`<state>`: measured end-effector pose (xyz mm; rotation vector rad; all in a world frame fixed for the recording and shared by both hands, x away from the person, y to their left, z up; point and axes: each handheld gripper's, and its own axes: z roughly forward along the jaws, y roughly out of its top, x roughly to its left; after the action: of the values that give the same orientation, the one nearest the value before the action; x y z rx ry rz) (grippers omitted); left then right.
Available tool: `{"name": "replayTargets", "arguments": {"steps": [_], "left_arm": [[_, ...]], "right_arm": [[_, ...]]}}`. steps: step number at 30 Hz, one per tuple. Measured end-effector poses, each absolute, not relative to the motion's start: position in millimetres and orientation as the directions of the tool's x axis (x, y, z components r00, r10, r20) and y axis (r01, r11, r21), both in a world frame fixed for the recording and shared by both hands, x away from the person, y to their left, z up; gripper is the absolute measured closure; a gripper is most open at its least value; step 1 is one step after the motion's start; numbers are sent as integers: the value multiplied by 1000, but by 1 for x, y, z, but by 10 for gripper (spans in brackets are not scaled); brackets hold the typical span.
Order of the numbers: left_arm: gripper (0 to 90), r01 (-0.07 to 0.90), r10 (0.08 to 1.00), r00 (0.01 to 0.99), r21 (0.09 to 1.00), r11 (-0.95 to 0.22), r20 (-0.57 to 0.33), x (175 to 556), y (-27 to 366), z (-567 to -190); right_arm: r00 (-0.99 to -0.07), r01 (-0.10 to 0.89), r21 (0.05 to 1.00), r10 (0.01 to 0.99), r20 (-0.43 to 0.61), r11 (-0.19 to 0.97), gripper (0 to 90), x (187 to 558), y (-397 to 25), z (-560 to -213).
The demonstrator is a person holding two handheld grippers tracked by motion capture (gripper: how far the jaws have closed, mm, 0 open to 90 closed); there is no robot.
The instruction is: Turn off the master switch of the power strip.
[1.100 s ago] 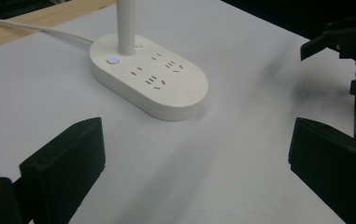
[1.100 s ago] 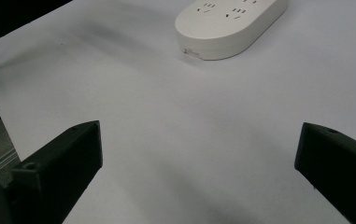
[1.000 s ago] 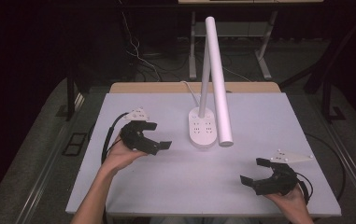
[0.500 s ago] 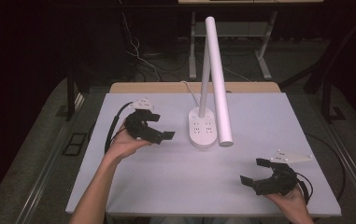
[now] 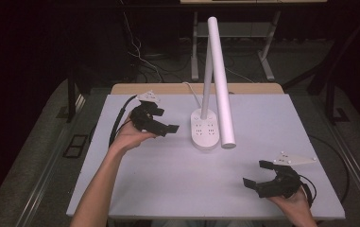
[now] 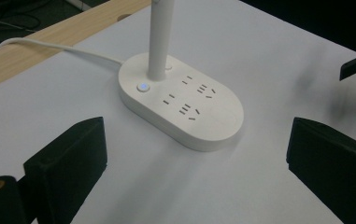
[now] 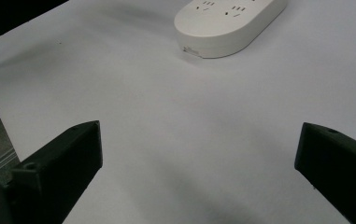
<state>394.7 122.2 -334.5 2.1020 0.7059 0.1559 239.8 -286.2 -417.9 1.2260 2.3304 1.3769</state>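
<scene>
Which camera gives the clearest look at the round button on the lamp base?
The left gripper view: the button sits close and sharp on the lamp base, beside the stem, faintly lit. The high view shows the base too small to tell the button; the right gripper view shows just the base's far end, sockets but no button.

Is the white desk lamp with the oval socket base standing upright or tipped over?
Upright: the white desk lamp rests flat on its oval base, stem rising.
</scene>
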Motion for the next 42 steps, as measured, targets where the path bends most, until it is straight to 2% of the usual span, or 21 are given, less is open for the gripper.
{"name": "replayTargets", "arguments": {"steps": [21,35,37,42], "left_arm": [[53,452,557,817,764,-460,-148,435,103,-336],[112,478,574,804,741,-472,-153,456,91,-346],[130,495,595,785,750,-438,-171,459,89,-347],[143,505,581,791,743,-440,-193,467,87,-348]], "right_arm": [[-635,570,793,729,256,218,4,241,-291,-418],[-640,569,791,725,255,224,4,241,-290,-418],[-641,568,792,724,255,224,4,241,-290,-418],[-638,569,792,727,254,223,4,242,-291,-419]]}}
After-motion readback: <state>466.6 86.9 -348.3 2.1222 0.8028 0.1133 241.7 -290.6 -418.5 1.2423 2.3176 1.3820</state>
